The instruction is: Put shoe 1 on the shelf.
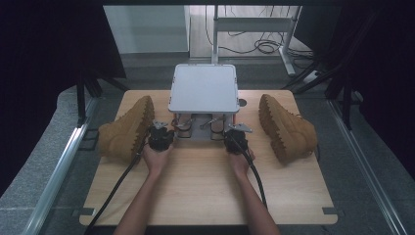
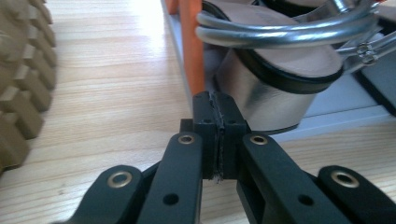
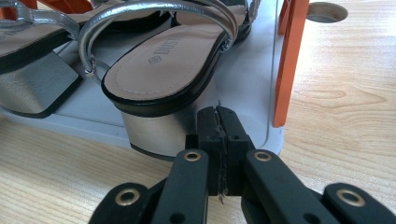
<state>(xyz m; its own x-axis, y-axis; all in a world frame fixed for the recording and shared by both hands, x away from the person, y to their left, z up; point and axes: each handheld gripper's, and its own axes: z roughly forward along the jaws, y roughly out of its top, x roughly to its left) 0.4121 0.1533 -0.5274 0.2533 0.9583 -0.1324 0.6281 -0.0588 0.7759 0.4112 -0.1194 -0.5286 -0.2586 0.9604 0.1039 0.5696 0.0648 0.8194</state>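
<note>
The left gripper (image 2: 217,140) is clenched, its jaws pressed flat together with nothing between them, and it sits on the near side of the small shoe rack (image 1: 203,88), just in front of the rack's lower shelf. The right gripper (image 3: 222,149) is likewise clenched on nothing, at the same near edge of the rack. Directly ahead of each pair of jaws stands a silver block-heeled sandal on that lower shelf: the left sandal (image 2: 275,88) just beyond the left jaws, beside an orange post (image 2: 193,46) of the rack; the right sandal (image 3: 163,70) just beyond the right jaws, heel toward the gripper. Neither sandal is gripped. To either side of the rack a tan boot lies on its side on the wooden table (image 1: 205,191), one to the left (image 1: 125,129) and one to the right (image 1: 288,127). Judged from this, the sandals remain on the shelf and the grasp is yet to be made; the work appears to be at its approach stage.
</note>
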